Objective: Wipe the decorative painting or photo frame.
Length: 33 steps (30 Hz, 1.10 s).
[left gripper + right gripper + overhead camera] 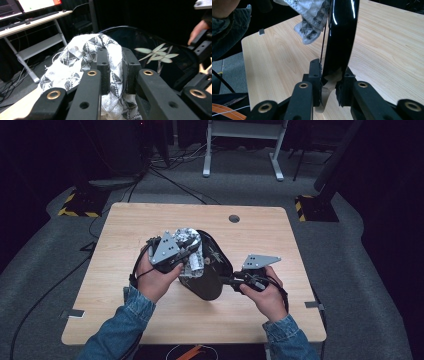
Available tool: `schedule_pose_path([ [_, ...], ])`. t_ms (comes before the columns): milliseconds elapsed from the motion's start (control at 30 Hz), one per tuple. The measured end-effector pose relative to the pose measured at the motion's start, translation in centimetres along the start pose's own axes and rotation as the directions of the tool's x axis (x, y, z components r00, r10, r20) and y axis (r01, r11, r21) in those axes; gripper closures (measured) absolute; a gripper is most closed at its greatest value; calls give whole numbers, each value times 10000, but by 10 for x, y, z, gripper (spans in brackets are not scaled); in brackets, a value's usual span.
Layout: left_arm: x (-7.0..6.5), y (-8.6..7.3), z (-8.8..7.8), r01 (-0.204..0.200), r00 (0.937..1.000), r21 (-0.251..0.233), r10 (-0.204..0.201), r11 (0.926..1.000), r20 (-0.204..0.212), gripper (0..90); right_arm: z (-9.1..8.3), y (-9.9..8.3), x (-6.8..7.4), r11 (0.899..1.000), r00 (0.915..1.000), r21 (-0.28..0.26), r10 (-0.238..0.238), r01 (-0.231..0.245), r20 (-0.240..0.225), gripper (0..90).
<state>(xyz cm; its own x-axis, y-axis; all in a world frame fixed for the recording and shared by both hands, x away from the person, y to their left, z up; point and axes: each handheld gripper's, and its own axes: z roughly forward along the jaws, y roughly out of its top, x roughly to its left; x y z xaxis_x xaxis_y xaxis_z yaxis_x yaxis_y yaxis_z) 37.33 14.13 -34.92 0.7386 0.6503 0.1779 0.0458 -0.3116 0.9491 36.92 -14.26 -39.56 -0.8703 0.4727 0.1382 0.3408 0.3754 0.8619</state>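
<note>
Grey carpet surrounds the pale wood-grain desk [150,220], with dark cables trailing across the floor, a white metal table frame [242,145] beyond the far edge, and yellow-and-black striped floor markings [77,205] off the far corners. A small round cable hole [234,218] sits near the middle of the desk's far edge.

Largest on the desk is a glossy black bowl [212,270], smooth and lacquer-like, with pale green leaf sprigs painted on its inside. It is tilted up off the surface above the middle of the desk, its opening turned toward the person's left side. In the right gripper view its rim stands as a thin, shiny black edge, reflecting light.

A white woven cloth with a black geometric triangle pattern [82,57] is bunched against the bowl's open side, frayed threads showing at its edge. Whether it reaches the bottom of the bowl cannot be told.

Both forearms wear blue denim sleeves [120,325] and come in from the near edge. The left gripper [115,67], matte black with brass rivets, has its jaws clamped on a fold of the cloth. The right gripper [331,82] has its jaws closed on the bowl's rim, one jaw on each side of the wall.
</note>
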Motion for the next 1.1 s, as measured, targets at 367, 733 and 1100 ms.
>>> schedule_pose_path([
  [367, 4, -7, -2, 257, 9997, 8, -257, 9997, -20, 794, 2, 2, 4, 9998, 9998, 121, -136, 134, 114, 776],
  [733, -20, -12, 10, -59, 9974, 227, 43, 9997, 724, 793, 4, 4, 3, 9999, 9994, 152, -61, 56, 330, 776],
  [1100, -22, -18, 11, -431, 9973, 278, 413, 9987, 608, 797, 4, 4, 4, 9999, 9992, 148, -62, 57, 400, 777],
])
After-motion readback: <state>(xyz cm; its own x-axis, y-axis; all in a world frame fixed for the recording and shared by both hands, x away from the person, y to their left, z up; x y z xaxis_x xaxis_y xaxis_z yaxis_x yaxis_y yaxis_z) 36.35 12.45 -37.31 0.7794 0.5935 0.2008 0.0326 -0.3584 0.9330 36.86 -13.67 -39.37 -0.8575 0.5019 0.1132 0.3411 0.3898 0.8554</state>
